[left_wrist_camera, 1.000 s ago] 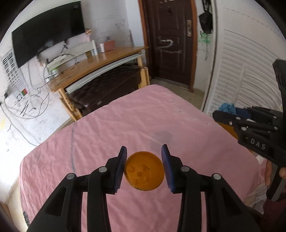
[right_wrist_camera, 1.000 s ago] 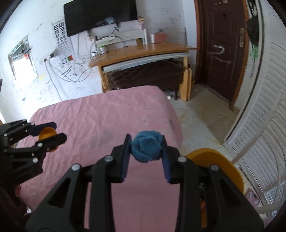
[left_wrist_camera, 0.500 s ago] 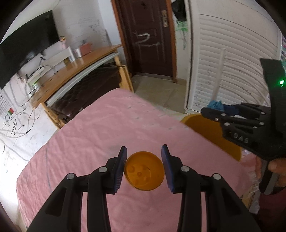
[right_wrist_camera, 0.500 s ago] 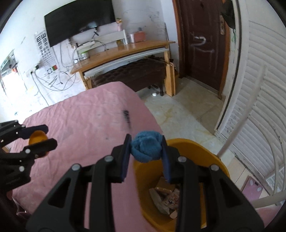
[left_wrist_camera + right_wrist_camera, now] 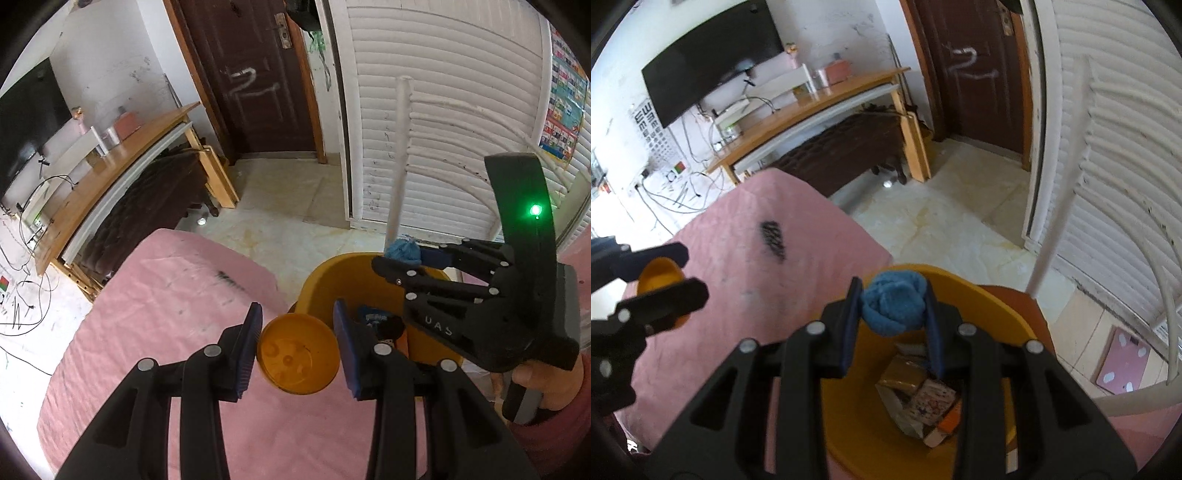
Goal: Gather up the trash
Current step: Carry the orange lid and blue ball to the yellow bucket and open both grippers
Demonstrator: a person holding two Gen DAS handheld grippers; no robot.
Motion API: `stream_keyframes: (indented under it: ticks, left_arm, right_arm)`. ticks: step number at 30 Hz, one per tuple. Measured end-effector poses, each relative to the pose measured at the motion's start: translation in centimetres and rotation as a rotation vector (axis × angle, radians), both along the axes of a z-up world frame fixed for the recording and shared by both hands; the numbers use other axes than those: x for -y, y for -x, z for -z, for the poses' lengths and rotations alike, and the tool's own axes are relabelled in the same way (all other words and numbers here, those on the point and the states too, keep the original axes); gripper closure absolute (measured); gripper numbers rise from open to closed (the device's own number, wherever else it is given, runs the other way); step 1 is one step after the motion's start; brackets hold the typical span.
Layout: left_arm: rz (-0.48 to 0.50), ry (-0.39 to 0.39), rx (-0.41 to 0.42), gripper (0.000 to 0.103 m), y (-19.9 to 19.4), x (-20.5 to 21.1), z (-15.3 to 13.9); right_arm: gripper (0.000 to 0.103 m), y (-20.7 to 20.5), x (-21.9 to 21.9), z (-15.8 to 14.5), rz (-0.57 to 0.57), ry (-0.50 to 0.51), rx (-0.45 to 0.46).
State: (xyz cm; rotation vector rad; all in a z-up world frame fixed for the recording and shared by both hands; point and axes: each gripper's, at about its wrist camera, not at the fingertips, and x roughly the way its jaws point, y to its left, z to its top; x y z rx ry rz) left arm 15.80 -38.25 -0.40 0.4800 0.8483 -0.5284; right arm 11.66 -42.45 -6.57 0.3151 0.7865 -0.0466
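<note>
My left gripper [image 5: 297, 345] is shut on a round orange lid [image 5: 297, 353], held above the pink bed's edge right beside the yellow bin [image 5: 343, 275]. My right gripper [image 5: 894, 308] is shut on a crumpled blue wad [image 5: 894, 307] and hangs over the yellow bin [image 5: 993, 306], where boxes and wrappers [image 5: 919, 402] lie inside. In the left wrist view the right gripper [image 5: 400, 256] with the blue wad [image 5: 402, 251] reaches over the bin's far rim. In the right wrist view the left gripper [image 5: 661, 273] with the orange lid [image 5: 659, 275] sits at the left.
The pink bed [image 5: 166, 306] fills the lower left. A wooden desk [image 5: 110, 177] and dark bench [image 5: 147, 206] stand beyond it, with a brown door [image 5: 255, 81] and a white louvred door [image 5: 443, 122] behind tiled floor [image 5: 295, 206]. A white rail post [image 5: 397, 166] rises behind the bin.
Both grippers swung right from over the bed to the bin at its edge, each keeping its load. The bin's inside came into the right wrist view.
</note>
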Motion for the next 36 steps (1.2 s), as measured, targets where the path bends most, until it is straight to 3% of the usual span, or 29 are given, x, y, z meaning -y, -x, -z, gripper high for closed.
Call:
stream_keyframes:
  ticks: [9, 10, 12, 13, 19, 22, 24, 28, 36]
  left_arm:
    - [-0.025, 0.045, -0.072, 0.068, -1.6, 2.1, 2.5]
    - [-0.028, 0.055, -0.079, 0.068, -1.7, 2.2, 2.6]
    - [-0.034, 0.094, -0.106, 0.067, -2.0, 2.2, 2.7]
    - [-0.037, 0.106, -0.121, 0.066, -2.2, 2.1, 2.8]
    - [-0.077, 0.167, -0.177, 0.043, -2.9, 0.9, 3.0]
    - [-0.089, 0.188, -0.177, 0.042, -2.9, 0.2, 2.7]
    - [-0.099, 0.204, -0.173, 0.041, -2.9, -0.5, 2.4]
    - [-0.112, 0.225, -0.166, 0.040, -2.9, -1.4, 1.8]
    - [-0.150, 0.265, -0.079, 0.032, -1.5, -5.5, 0.3]
  right_arm:
    - [0.071, 0.3, 3.0, 2.4, 0.059, -0.033, -0.056]
    - [0.069, 0.2, 3.1, 2.5, 0.060, -0.035, -0.061]
    - [0.047, 0.2, 3.2, 2.5, 0.061, -0.037, -0.062]
    - [0.043, 0.2, 3.1, 2.4, 0.060, -0.037, -0.059]
    - [0.039, 0.3, 3.1, 2.2, 0.060, -0.030, -0.051]
    - [0.037, 0.3, 3.0, 2.1, 0.064, -0.031, -0.051]
    - [0.030, 0.3, 2.9, 1.8, 0.063, -0.033, -0.044]
    - [0.029, 0.3, 2.5, 1.6, 0.056, -0.028, -0.038]
    - [0.023, 0.2, 0.5, 0.2, 0.026, 0.013, -0.027]
